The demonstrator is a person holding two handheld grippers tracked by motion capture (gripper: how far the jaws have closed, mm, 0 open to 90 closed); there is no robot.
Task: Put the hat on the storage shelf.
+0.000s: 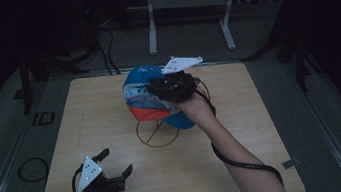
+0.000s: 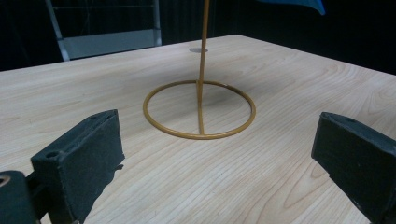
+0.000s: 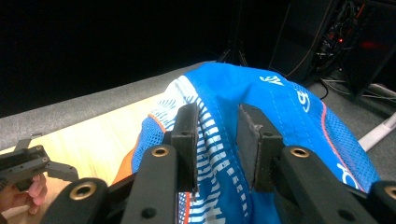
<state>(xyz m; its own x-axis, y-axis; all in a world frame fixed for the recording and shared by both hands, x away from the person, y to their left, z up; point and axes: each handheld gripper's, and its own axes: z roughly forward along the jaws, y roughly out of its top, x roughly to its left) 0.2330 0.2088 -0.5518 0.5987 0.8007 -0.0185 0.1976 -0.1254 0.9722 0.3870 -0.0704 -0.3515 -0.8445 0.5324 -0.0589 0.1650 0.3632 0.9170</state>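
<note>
A blue cap (image 1: pixel 141 97) with white stripes and an orange brim sits on a thin yellow wire stand (image 1: pixel 157 133) at the middle of the wooden table (image 1: pixel 245 136). My right gripper (image 1: pixel 155 89) rests on top of the cap (image 3: pixel 289 121). In the right gripper view its jaws (image 3: pixel 217 135) stand a little apart, open, with a strip of the striped cap fabric between them. My left gripper (image 1: pixel 116 162) hovers low near the front left of the table, open and holding nothing. In the left gripper view it (image 2: pixel 215 154) faces the stand's base ring (image 2: pixel 200 109).
Dark grey floor surrounds the table. A metal frame (image 1: pixel 185 3) stands beyond the far edge. A black cable loop (image 1: pixel 32 169) lies on the floor at the left. Bare wood lies on both sides of the stand.
</note>
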